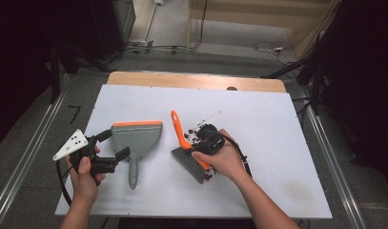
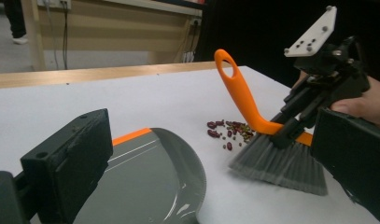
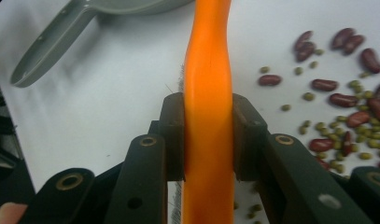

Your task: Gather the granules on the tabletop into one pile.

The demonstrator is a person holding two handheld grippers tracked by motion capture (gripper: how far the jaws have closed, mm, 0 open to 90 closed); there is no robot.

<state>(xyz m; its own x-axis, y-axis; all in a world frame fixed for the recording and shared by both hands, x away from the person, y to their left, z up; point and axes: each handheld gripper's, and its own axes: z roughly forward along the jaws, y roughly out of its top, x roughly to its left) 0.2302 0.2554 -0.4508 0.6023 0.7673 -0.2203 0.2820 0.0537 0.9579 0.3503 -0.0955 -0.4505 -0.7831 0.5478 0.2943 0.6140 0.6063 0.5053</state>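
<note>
The right gripper point(image 1: 207, 139) holds an orange brush point(image 1: 186, 143), with beans point(image 1: 195, 133) just past it. The left gripper point(image 1: 114, 143) is open beside a grey dustpan point(image 1: 136, 137)

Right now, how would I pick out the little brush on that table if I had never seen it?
Start at the white table and find the scatter of red and green beans near its middle. The brush stands just beside them, next to a grey dustpan, clamped by the right hand-held gripper. Its curved orange handle and grey bristles set it apart.
</note>
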